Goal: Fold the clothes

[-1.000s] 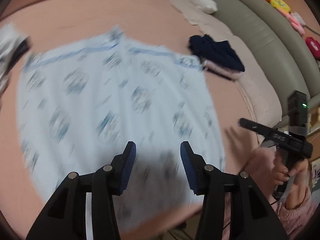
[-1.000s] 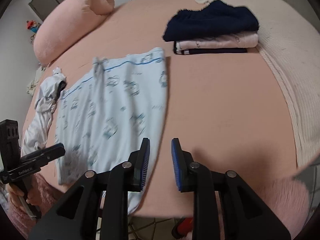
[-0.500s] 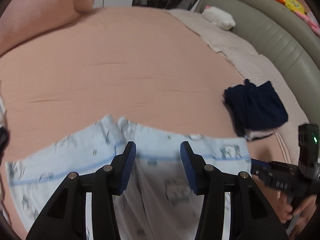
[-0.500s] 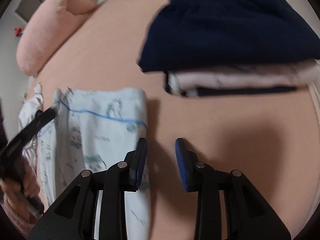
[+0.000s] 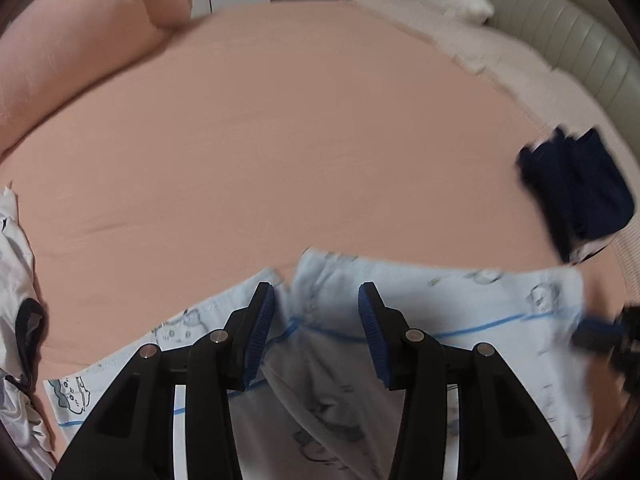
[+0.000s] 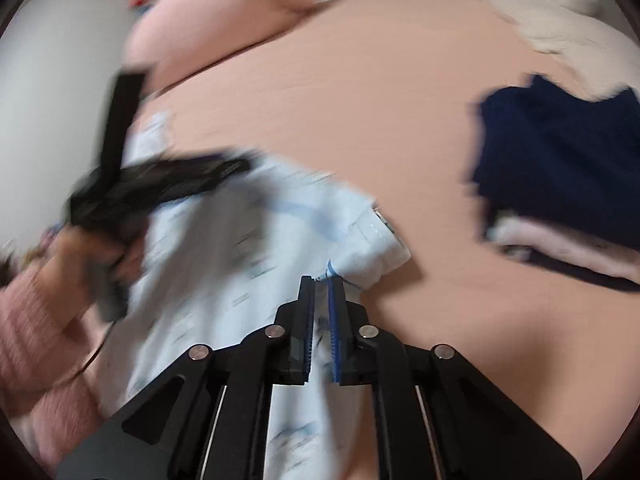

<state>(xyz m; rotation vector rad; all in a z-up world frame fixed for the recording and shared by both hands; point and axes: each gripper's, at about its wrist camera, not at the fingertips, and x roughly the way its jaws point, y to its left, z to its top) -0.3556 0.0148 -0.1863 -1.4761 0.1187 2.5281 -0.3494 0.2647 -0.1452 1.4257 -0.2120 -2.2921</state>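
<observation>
A light blue printed garment [image 5: 480, 304] lies spread on the pink bed sheet [image 5: 280, 140]. My left gripper [image 5: 316, 296] hangs over its far hem near the middle. Its jaws are wide apart and closing slightly, with the pads clear of the cloth below. At the garment's far right corner [image 6: 376, 240], my right gripper [image 6: 320, 282] is closing, its pads pinching a bunched fold of the fabric. The hand [image 6: 100, 248] holding the left gripper shows blurred in the right wrist view. The right gripper's tip [image 5: 592, 332] shows at the left wrist view's right edge.
A folded stack with a navy piece on top [image 6: 560, 160] sits to the right on the bed [image 5: 576, 192]. A white garment [image 5: 16, 280] lies crumpled at the left. A pink pillow [image 5: 80, 40], a beige blanket [image 5: 500, 48] and a green headboard [image 5: 580, 40] lie beyond.
Both grippers have travelled forward over the garment to its far hem. The right jaws have narrowed onto the corner fabric. The left jaws look much the same.
</observation>
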